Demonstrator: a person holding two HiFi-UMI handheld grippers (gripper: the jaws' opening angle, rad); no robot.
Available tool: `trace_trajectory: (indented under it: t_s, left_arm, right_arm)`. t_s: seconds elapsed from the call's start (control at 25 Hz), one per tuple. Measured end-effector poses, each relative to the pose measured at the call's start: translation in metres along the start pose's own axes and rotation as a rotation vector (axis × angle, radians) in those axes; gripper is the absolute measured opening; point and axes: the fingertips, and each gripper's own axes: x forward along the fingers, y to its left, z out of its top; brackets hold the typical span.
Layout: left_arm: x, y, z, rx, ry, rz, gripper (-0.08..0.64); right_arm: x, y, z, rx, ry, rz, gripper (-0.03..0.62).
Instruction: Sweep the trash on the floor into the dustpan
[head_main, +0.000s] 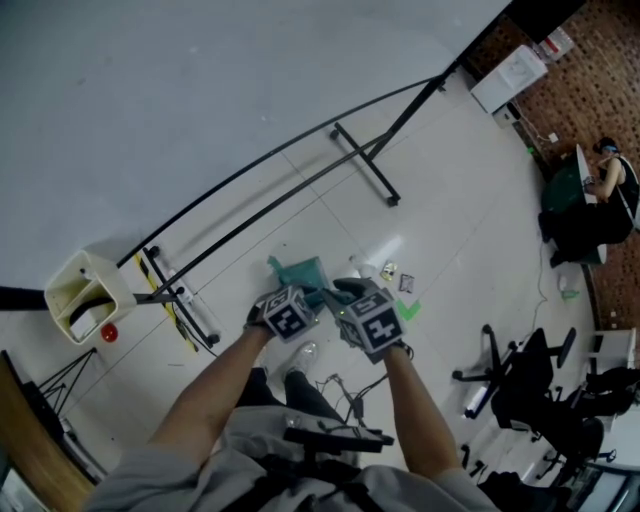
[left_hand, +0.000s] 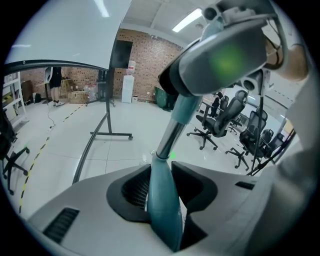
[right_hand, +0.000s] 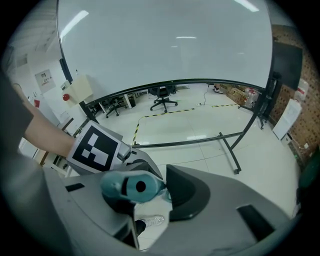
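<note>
My two grippers sit close together over the white floor. The left gripper (head_main: 303, 297) (left_hand: 162, 192) is shut on the teal lower grip (left_hand: 164, 210) of a metal-tubed handle (left_hand: 171, 135). That handle runs up to the right gripper (head_main: 347, 296) (left_hand: 225, 55). In the right gripper view the handle's teal top end (right_hand: 131, 187), with its hanging hole, leans on the left jaw of the right gripper (right_hand: 150, 196). A gap shows toward the other pad, so that gripper is open. The tool's teal head (head_main: 300, 272) lies beyond the grippers. Small trash scraps (head_main: 388, 269) (head_main: 406, 283) lie just right of it.
A crumpled clear plastic piece (head_main: 307, 352) (right_hand: 150, 221) lies near the person's feet. A black stand frame (head_main: 365, 165) crosses the floor ahead. Also around: a green tape mark (head_main: 409, 310), office chairs (head_main: 520, 375) at right, a cream bin (head_main: 85, 295) at left, a seated person (head_main: 612, 185) far right.
</note>
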Motion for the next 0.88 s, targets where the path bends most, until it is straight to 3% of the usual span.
trace_trajectory:
  t_s: [0.52,0.84,0.88]
  left_arm:
    - [-0.001,-0.001,0.0,-0.005,-0.004,-0.004,0.126]
    - [-0.001,-0.002,0.001,-0.004,0.001,0.0,0.126]
    - [-0.001,-0.003,0.0,-0.004,-0.001,-0.001,0.126]
  right_arm:
    - [-0.008,0.007,0.01,0.022,-0.035,0.032,0.14]
    - [-0.002,0.0,-0.007,0.019,0.062,0.002,0.14]
    - [-0.001,0.0,-0.012,0.017,0.08,0.003,0.114]
